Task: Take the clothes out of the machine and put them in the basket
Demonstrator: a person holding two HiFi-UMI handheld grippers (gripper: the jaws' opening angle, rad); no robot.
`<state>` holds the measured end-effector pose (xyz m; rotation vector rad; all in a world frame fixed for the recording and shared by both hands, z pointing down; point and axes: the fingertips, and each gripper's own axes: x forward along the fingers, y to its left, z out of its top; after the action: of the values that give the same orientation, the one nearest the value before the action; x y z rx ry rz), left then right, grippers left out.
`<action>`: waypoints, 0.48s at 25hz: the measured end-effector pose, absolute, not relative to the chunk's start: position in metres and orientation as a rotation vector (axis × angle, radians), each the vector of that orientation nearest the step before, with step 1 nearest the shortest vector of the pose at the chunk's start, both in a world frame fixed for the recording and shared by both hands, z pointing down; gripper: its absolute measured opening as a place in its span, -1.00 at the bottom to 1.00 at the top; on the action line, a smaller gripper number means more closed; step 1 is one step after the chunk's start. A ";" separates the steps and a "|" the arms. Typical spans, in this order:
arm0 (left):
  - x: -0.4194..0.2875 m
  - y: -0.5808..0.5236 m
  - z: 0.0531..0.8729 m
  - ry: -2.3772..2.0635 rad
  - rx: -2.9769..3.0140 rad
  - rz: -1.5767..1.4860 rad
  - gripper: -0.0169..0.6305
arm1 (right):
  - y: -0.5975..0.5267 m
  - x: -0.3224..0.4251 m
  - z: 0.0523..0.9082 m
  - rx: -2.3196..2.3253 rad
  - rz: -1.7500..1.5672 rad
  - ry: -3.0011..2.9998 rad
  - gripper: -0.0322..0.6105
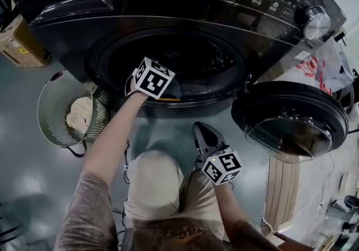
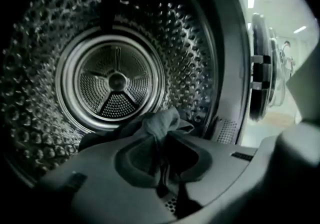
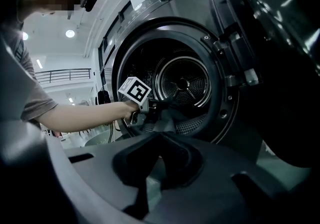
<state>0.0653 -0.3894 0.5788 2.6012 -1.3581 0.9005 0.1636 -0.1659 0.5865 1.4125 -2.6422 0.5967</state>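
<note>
With the left tongs (image 2: 162,168), pinches a dark cloth (image 2: 159,128) tight, jaws nearly together on a bunched fold, just inside the mouth of the washing machine (image 1: 168,9). Faces a bare drum (image 2: 115,80) behind it (no other laundry to be seen there). Has the round door (image 1: 291,124) swung wide at the right. Has the basket (image 1: 49,104) on the floor left of the machine, with a pale cloth (image 1: 78,116) already inside. Seems to be handling something soft, light and limp: likely to drape and trail, so best taken by a gathered bunch, as here. Holds the right tongs (image 1: 203,132) low, outside the machine, jaws together on nothing.
</note>
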 end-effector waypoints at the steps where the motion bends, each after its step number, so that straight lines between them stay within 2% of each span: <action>1: 0.065 -0.384 0.574 -1.376 2.613 0.884 -0.77 | -0.164 0.165 0.586 1.408 0.593 -2.645 -0.91; 12: 0.061 -0.320 0.512 -1.532 2.677 0.657 -0.77 | -0.140 0.176 0.574 1.385 0.570 -2.692 -0.91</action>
<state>0.0606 -0.3199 0.5124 2.6765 -1.5317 0.6571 0.1762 -0.1402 0.5740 1.3854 -2.6924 0.5705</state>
